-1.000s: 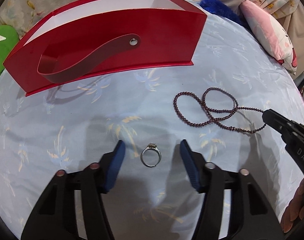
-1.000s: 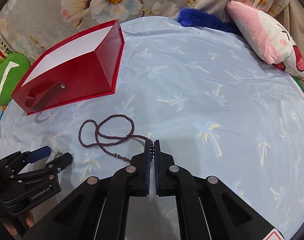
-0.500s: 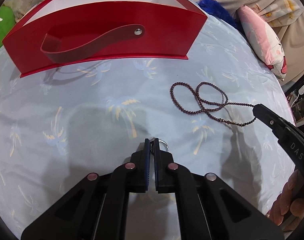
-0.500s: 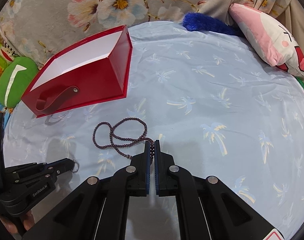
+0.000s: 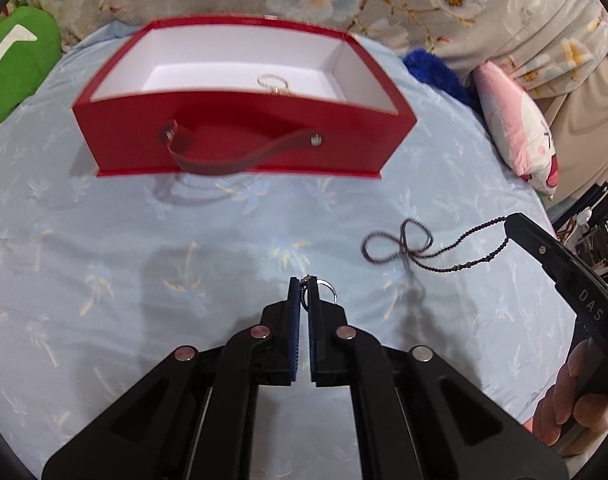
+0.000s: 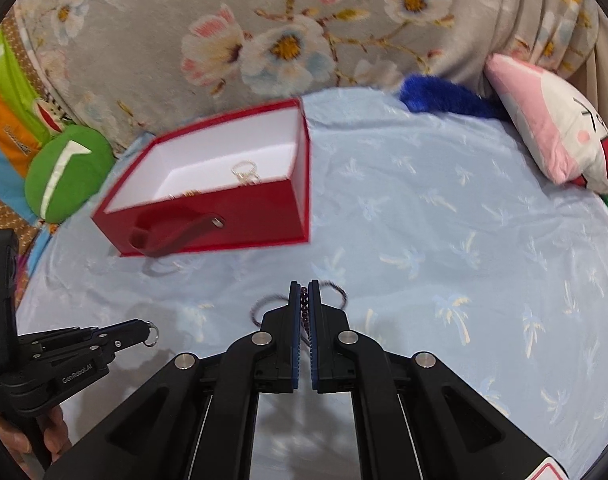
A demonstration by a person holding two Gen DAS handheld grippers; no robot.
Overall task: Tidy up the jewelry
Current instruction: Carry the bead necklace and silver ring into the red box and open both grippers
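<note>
Green cushion [image 5: 12, 60] far left. Red box [image 5: 244, 136] far centre on blue palm-print sheet [image 5: 104, 260], open top, pale bracelet [image 5: 274, 83] inside near right wall. Left tool [image 5: 304, 286] closed on silver ring [image 5: 327, 288] — ring pokes out right of tips, lifted above sheet. Right tool [image 6: 304, 288] pinches dark bead necklace [image 5: 407, 244] — strand partly raised, loops trailing on sheet. Pink plush pillow [image 5: 515, 128] far right.

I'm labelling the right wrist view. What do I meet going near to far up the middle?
Right gripper shut on the bead necklace → blue bedsheet → red box → flowered cloth.
</note>
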